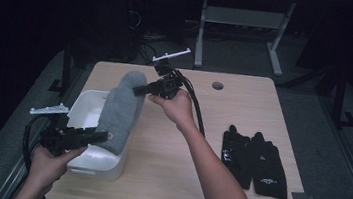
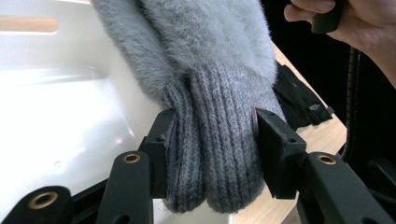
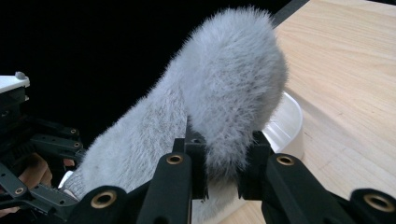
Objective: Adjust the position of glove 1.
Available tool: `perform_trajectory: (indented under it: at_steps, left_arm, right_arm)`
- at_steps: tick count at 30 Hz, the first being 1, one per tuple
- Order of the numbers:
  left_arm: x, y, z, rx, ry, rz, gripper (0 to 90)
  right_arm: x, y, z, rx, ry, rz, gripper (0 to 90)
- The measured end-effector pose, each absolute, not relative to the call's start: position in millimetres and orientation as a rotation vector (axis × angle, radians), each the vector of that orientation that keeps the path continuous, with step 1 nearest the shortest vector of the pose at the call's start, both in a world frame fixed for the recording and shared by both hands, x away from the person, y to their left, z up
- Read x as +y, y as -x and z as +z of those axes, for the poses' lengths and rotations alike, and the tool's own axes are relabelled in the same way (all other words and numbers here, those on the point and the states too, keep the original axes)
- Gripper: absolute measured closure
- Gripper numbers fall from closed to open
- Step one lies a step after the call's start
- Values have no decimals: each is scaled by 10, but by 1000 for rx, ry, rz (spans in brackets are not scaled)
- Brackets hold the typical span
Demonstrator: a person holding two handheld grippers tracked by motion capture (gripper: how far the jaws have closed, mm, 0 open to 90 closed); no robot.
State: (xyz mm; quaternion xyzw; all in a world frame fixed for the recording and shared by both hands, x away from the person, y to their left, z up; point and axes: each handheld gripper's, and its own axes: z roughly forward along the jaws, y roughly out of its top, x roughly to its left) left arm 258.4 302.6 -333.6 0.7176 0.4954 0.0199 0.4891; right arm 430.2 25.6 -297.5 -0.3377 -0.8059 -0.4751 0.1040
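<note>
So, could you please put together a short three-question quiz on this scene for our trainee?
1. True or false: both grippers are clamped on the grey fuzzy mittens.
2. Which end does the left gripper hold? A) the fluffy tips B) the ribbed knit cuffs C) neither end
3. What lies on the table to the person's right, away from the white bin?

Key:
1. True. The left gripper pinches the cuffs and the right gripper pinches the fluffy end, so the mittens hang stretched between them over the bin.
2. B.
3. A pair of black gloves, lying flat side by side.
</note>
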Motion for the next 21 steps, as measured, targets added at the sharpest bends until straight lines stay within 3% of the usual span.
perform_trajectory:
  at_steps: [21]
  left_arm:
    - [3227,-2590,-3588,1275,-1734,33,520]
  right_arm:
    - [611,-4427,-3219,-2381,981,-1325,771]
